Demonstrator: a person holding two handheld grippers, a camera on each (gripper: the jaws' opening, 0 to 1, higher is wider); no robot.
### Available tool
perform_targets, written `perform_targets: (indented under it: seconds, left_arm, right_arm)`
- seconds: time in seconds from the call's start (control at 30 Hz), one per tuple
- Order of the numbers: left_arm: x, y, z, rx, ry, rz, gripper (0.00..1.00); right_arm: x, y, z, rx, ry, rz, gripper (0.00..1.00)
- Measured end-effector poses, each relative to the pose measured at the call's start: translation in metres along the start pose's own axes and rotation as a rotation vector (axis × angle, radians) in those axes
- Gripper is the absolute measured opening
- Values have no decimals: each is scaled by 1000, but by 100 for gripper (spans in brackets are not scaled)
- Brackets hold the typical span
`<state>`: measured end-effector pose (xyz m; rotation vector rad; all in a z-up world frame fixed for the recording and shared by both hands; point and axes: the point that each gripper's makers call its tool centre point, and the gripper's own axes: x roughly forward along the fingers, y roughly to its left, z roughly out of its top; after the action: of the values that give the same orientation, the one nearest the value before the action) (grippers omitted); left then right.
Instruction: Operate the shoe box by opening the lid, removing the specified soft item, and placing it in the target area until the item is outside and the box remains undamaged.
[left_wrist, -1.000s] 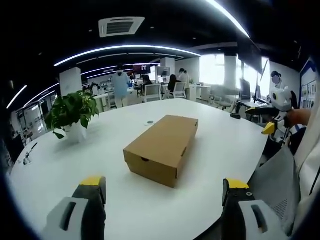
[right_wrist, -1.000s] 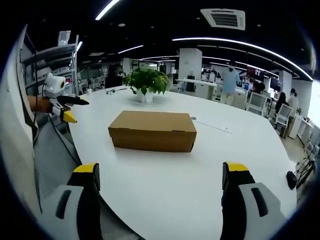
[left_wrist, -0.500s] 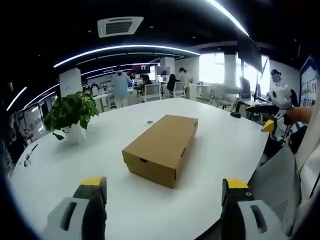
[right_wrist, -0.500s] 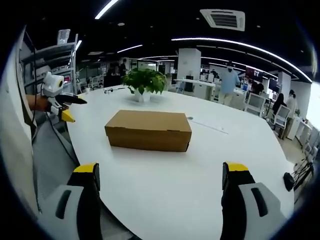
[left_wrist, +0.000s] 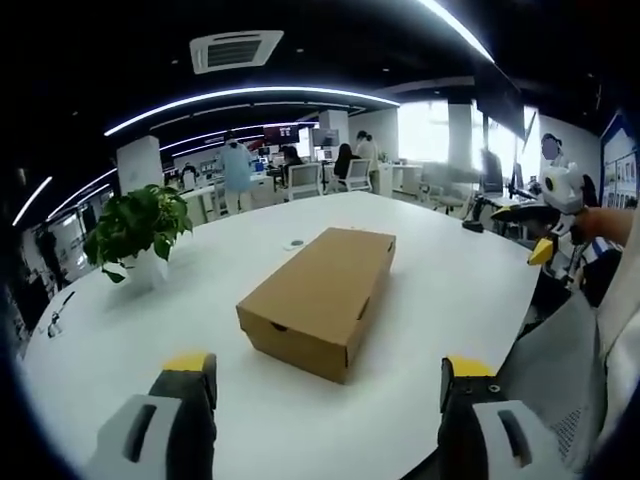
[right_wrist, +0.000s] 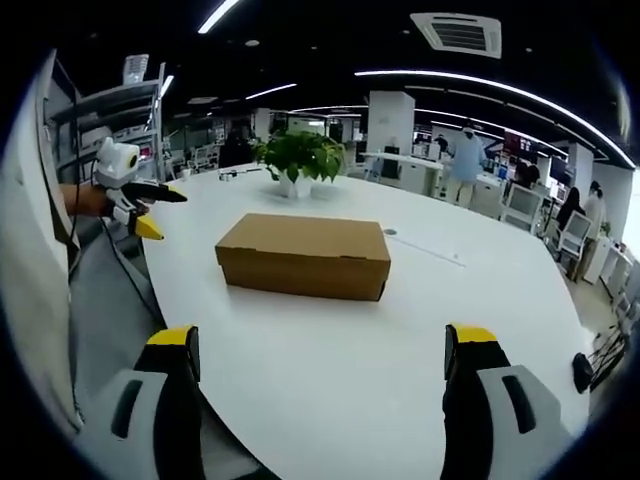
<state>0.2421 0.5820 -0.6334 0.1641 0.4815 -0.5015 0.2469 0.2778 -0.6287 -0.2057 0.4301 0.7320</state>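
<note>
Nothing on the table (left_wrist: 440, 290) has moved; both views only drifted a little. Its lid shut, the box (left_wrist: 318, 297) sits at 12 o'clock from the left gripper (left_wrist: 325, 375) and right gripper (right_wrist: 325, 345), whose jaws are wide apart, holding nothing. At 10 o'clock stands a plant (left_wrist: 137, 225).

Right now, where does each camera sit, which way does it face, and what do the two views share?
Left gripper view: rides the left hand-held gripper, facing the box's short end across the table; the right hand-held gripper and a sleeve show at right.
Right gripper view: rides the right hand-held gripper, facing the box's long side; the left hand-held gripper and a sleeve show at left.
Shared: closed box, plant, table.
</note>
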Motion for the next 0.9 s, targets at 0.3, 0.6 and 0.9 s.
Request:
perform_targets:
  seconds: [0.3,0.6,0.9]
  left_arm:
    - [12,-5,1,-7,15,-9,91]
    - [23,-14,-3,-9,50,-25,88]
    - [38,-19,-8,-3,84,-41,87]
  right_arm:
    - [8,-2,0,-23,20,45,96]
    - [19,-12,-2,-44,40,79,96]
    - [35,-24,-4,-65,67,119,95]
